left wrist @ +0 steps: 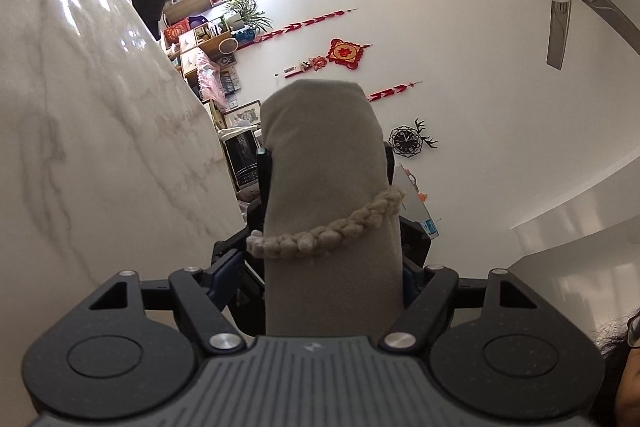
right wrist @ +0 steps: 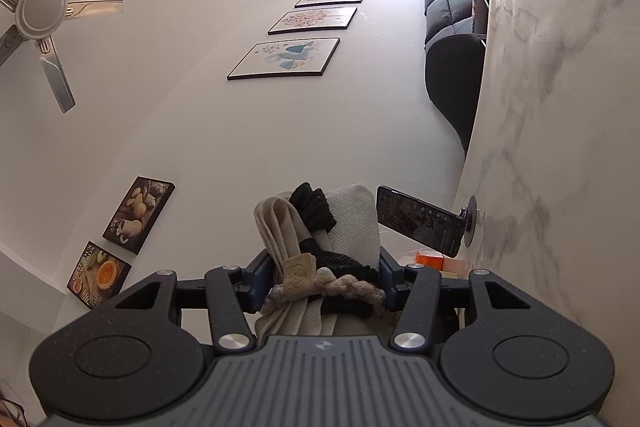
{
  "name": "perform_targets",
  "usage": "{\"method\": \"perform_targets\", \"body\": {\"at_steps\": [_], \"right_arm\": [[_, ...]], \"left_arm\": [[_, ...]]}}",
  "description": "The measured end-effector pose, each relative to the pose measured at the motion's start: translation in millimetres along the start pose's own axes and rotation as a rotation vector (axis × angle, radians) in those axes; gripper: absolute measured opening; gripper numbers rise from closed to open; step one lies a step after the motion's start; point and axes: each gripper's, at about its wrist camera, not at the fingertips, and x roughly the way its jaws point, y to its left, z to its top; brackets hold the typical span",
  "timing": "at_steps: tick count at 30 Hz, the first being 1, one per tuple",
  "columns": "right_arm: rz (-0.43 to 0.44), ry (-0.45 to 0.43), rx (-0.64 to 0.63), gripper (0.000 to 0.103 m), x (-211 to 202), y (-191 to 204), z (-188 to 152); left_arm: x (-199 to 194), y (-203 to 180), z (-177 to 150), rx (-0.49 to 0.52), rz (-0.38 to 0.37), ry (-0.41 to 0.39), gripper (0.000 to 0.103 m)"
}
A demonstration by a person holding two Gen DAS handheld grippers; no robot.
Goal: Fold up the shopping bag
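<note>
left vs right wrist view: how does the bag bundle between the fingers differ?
In the left wrist view the folded beige fabric bag bundle shows as one smooth, plain rounded face. In the right wrist view the bundle end is messier: layered cream straps, a black mesh piece and white textured fabric, plus a small tag. The left bundle fills more of its frame than the right.

Shared: a braided beige cord wraps across both, and both sit between the fingers.

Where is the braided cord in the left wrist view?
The braided cord wraps across the grey folded bag, low in the centre, just ahead of the left claw, right of the marble table.
</note>
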Motion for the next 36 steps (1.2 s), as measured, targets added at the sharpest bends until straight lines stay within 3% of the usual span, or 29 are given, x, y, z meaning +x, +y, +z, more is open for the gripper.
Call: {"method": "perform_targets", "body": {"at_steps": [2, 3, 4, 5, 8, 11, 14, 17, 22, 30, 36], "right_arm": [[-0.010, -0.008, -0.011, 0.060, 0, 1, 0], [-0.024, -0.020, -0.027, 0.072, -2, 3, 1], [-0.050, -0.028, -0.043, 0.077, -3, 4, 2], [-0.078, -0.036, -0.061, 0.076, -5, 5, 4], [-0.056, -0.034, -0.047, 0.074, -9, 2, 5], [-0.143, -0.044, -0.118, 0.074, -10, 9, 5], [-0.276, -0.075, -0.222, 0.074, -13, 19, 5], [-0.383, -0.043, -0.306, 0.073, -13, 27, 5], [-0.451, 0.032, -0.386, 0.064, -11, 32, -4], [-0.501, 0.114, -0.482, 0.055, 0, 34, -18], [-0.543, 0.155, -0.529, 0.042, 14, 31, -21]], "left_arm": [[0, -5, 1, 0.026, 0.031, 0.002, 0.071], [1, -9, 1, 0.049, 0.047, 0.004, 0.070], [1, -13, 1, 0.072, 0.063, 0.004, 0.053], [-3, -16, 2, 0.092, 0.082, -0.002, 0.053], [-6, -22, 5, 0.143, 0.144, -0.018, 0.053], [-5, -26, 7, 0.171, 0.208, -0.032, 0.053], [4, -42, 5, 0.332, 0.443, 0.012, 0.053], [22, -53, 4, 0.466, 0.631, 0.091, 0.053], [35, -53, -4, 0.614, 0.809, 0.173, 0.053], [42, -35, -16, 0.680, 0.895, 0.270, 0.053], [38, -32, -12, 0.671, 0.887, 0.291, 0.053]]}}
